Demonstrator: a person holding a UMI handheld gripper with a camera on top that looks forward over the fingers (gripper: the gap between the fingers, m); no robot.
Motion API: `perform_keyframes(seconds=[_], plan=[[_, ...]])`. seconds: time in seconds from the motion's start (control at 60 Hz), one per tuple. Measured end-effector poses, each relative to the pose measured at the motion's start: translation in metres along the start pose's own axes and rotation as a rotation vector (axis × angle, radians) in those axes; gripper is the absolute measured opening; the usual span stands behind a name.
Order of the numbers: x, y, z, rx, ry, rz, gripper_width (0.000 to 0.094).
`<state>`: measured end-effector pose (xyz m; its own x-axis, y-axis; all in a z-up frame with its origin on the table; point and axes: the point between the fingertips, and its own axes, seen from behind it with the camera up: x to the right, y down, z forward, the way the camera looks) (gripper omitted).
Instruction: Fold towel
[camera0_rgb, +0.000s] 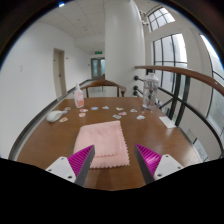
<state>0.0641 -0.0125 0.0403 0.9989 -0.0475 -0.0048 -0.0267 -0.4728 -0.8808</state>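
A pink towel (102, 143) lies flat on the brown wooden table (45, 140), just ahead of my fingers and slightly toward the left one. It looks like a rectangle with zigzag edges. My gripper (112, 158) hovers above the table's near part with its two magenta-padded fingers (78, 160) spread wide apart. Nothing is between them. The towel's near edge lies just beyond the fingertips.
At the table's far end stand a pink bottle (79, 97), a clear jug (151, 92) and several small white items (100, 108). A white object (54, 116) lies at the far left. A railing (190, 75) and windows run along the right, a white pillar (122, 45) behind.
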Motion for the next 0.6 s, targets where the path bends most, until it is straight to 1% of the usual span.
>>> perform_keyframes(seconds=[0.083, 0.233, 0.35, 0.4, 0.467, 0.533, 0.6], plan=[[-0.014, 0.005, -0.031, 0.026, -0.036, -0.004, 0.0837], [-0.049, 0.003, -0.092, 0.114, -0.09, -0.025, 0.0834], [-0.072, 0.005, -0.133, 0.165, -0.119, -0.07, 0.0829], [-0.08, 0.004, -0.146, 0.188, -0.126, -0.094, 0.0841], [-0.087, 0.008, -0.164, 0.19, -0.152, -0.069, 0.0834], [-0.082, 0.013, -0.165, 0.203, -0.111, -0.09, 0.0827], [-0.083, 0.017, -0.167, 0.188, -0.114, -0.09, 0.0815]])
